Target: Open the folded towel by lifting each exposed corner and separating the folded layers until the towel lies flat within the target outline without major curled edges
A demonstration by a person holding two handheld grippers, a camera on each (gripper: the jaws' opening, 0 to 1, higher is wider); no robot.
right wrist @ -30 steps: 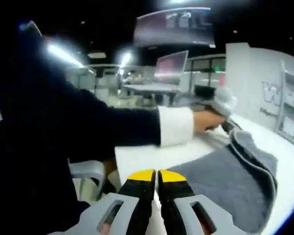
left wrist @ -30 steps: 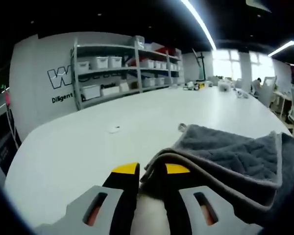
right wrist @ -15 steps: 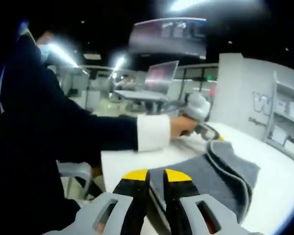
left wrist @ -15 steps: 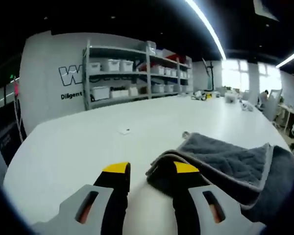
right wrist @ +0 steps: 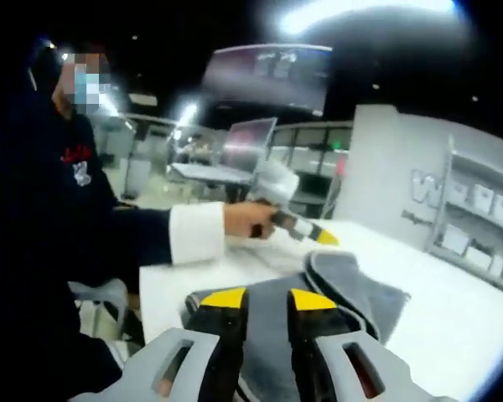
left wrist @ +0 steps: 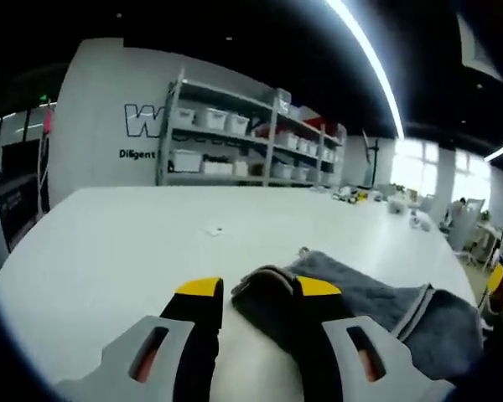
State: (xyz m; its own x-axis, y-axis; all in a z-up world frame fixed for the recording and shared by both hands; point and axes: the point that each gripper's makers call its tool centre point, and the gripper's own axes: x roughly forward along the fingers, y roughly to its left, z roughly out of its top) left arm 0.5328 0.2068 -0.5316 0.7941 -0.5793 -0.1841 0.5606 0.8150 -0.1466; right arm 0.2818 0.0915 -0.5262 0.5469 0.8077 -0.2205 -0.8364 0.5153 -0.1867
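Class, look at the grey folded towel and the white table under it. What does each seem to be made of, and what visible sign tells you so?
The grey folded towel looks like soft plush fabric, perhaps microfibre: matte, fuzzy pile, with a paler stitched edge band. The white table looks like a hard, smooth laminate or painted board, judging by its even, faintly glossy surface; its core cannot be told.

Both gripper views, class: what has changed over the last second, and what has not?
Both grippers opened: the left gripper let go of the grey towel, whose raised fold sank flatter; the right gripper parted over it. The towel stayed on the white table.
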